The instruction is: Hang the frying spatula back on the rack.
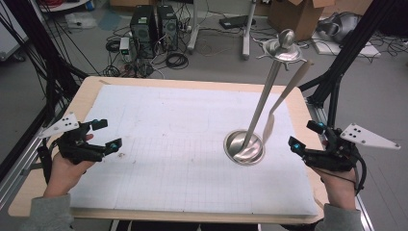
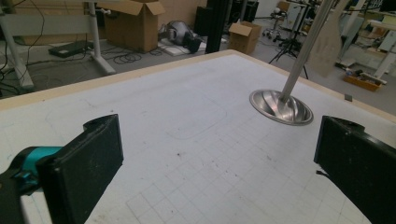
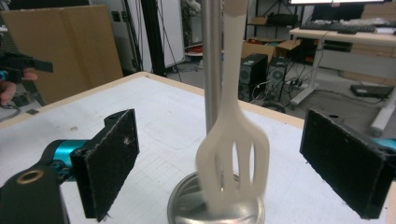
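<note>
A metal stand point(image 1: 244, 146) with a round dished base and a tall pole point(image 1: 262, 103) sits right of the mat's middle. A cream slotted spatula point(image 1: 288, 91) hangs from the stand's hooked top point(image 1: 284, 48), its head point(image 1: 268, 127) just above the base. My right gripper point(image 1: 303, 135) is open a little right of the spatula head. In the right gripper view, the blurred spatula point(image 3: 233, 154) hangs beyond the spread pads point(image 3: 112, 158), which do not touch it. My left gripper point(image 1: 109, 134) is open and holds nothing at the mat's left edge, and its view shows the base point(image 2: 280, 107) far off.
A white gridded mat point(image 1: 168, 144) covers the wooden table point(image 1: 91, 89). Black frame posts point(image 1: 337, 72) rise at the table's right and left. On the floor beyond are computer towers point(image 1: 154, 24), cables and a cardboard box point(image 1: 298, 17).
</note>
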The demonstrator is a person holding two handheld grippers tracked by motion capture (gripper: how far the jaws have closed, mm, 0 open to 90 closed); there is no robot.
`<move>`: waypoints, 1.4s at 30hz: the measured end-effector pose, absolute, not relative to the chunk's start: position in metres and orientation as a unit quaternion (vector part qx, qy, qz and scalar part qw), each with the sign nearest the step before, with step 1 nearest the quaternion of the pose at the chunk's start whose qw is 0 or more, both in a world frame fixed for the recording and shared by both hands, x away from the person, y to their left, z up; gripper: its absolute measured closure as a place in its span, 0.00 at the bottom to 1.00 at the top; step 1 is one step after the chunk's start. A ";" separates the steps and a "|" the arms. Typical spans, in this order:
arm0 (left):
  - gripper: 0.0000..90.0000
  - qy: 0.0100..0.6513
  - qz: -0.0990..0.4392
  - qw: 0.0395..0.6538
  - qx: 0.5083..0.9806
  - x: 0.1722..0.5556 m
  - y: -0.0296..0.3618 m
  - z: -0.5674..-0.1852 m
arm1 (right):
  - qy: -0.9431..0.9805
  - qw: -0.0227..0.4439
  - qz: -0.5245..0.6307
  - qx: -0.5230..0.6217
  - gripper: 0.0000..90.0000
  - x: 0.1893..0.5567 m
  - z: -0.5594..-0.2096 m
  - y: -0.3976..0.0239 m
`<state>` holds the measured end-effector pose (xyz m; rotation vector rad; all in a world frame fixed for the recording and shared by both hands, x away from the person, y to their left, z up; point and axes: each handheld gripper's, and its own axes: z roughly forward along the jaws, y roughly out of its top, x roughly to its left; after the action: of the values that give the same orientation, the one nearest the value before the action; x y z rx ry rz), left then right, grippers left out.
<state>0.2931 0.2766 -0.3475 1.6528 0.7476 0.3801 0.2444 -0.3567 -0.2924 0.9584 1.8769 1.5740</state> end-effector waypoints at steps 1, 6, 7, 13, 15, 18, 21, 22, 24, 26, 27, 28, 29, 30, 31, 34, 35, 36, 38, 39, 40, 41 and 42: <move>0.02 0.321 0.164 0.600 0.714 0.293 0.277 -0.347 | 0.690 0.254 0.578 0.353 0.12 0.242 -0.293 -0.355; 0.02 0.323 0.162 0.600 0.714 0.294 0.275 -0.348 | 0.678 0.249 0.585 0.368 0.12 0.238 -0.297 -0.350; 0.02 0.322 0.162 0.599 0.715 0.294 0.275 -0.348 | 0.675 0.244 0.585 0.378 0.11 0.237 -0.298 -0.348; 0.02 0.322 0.165 0.598 0.715 0.296 0.275 -0.347 | 0.671 0.259 0.578 0.385 0.11 0.237 -0.302 -0.341; 0.02 0.322 0.163 0.600 0.714 0.297 0.274 -0.347 | 0.665 0.262 0.582 0.387 0.11 0.235 -0.303 -0.341; 0.02 0.319 0.161 0.598 0.717 0.297 0.273 -0.348 | 0.657 0.265 0.588 0.391 0.11 0.231 -0.307 -0.342; 0.02 0.320 0.161 0.598 0.717 0.298 0.272 -0.348 | 0.658 0.264 0.585 0.394 0.11 0.230 -0.314 -0.343; 0.02 0.320 0.161 0.597 0.717 0.298 0.272 -0.348 | 0.659 0.264 0.582 0.396 0.11 0.230 -0.316 -0.343; 0.02 0.320 0.160 0.597 0.718 0.298 0.272 -0.348 | 0.659 0.262 0.580 0.400 0.11 0.231 -0.318 -0.344; 0.02 0.321 0.161 0.597 0.718 0.298 0.272 -0.348 | 0.660 0.262 0.580 0.399 0.11 0.230 -0.320 -0.345; 0.02 0.320 0.161 0.597 0.718 0.298 0.272 -0.348 | 0.661 0.264 0.578 0.399 0.11 0.230 -0.320 -0.345; 0.02 0.320 0.161 0.597 0.718 0.298 0.272 -0.348 | 0.662 0.267 0.578 0.396 0.11 0.230 -0.321 -0.345; 0.02 0.320 0.160 0.596 0.719 0.298 0.272 -0.348 | 0.662 0.269 0.578 0.393 0.11 0.229 -0.321 -0.345; 0.02 0.319 0.160 0.596 0.719 0.298 0.272 -0.349 | 0.663 0.269 0.578 0.392 0.11 0.229 -0.321 -0.346; 0.02 0.319 0.160 0.595 0.720 0.298 0.271 -0.349 | 0.663 0.270 0.580 0.390 0.11 0.228 -0.321 -0.346; 0.02 0.320 0.159 0.594 0.721 0.298 0.271 -0.350 | 0.665 0.268 0.580 0.388 0.11 0.228 -0.323 -0.347; 0.02 0.320 0.158 0.594 0.721 0.297 0.271 -0.350 | 0.666 0.268 0.578 0.388 0.11 0.228 -0.324 -0.346; 0.02 0.319 0.158 0.595 0.721 0.297 0.271 -0.350 | 0.668 0.269 0.576 0.387 0.11 0.228 -0.325 -0.347; 0.02 0.319 0.158 0.595 0.721 0.297 0.271 -0.349 | 0.671 0.268 0.573 0.386 0.11 0.228 -0.326 -0.346; 0.02 0.318 0.158 0.594 0.722 0.297 0.271 -0.349 | 0.673 0.268 0.572 0.385 0.11 0.228 -0.326 -0.346; 0.02 0.319 0.158 0.595 0.720 0.297 0.271 -0.349 | 0.675 0.270 0.570 0.382 0.11 0.228 -0.326 -0.346; 0.02 0.319 0.158 0.595 0.721 0.297 0.271 -0.349 | 0.679 0.271 0.569 0.377 0.11 0.227 -0.326 -0.346; 0.02 0.320 0.158 0.594 0.721 0.298 0.271 -0.350 | 0.681 0.275 0.567 0.373 0.11 0.227 -0.326 -0.346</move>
<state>0.2975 0.2712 -0.3497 1.6759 0.7435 0.3678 0.2272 -0.3456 -0.3259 1.0015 1.8322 1.5243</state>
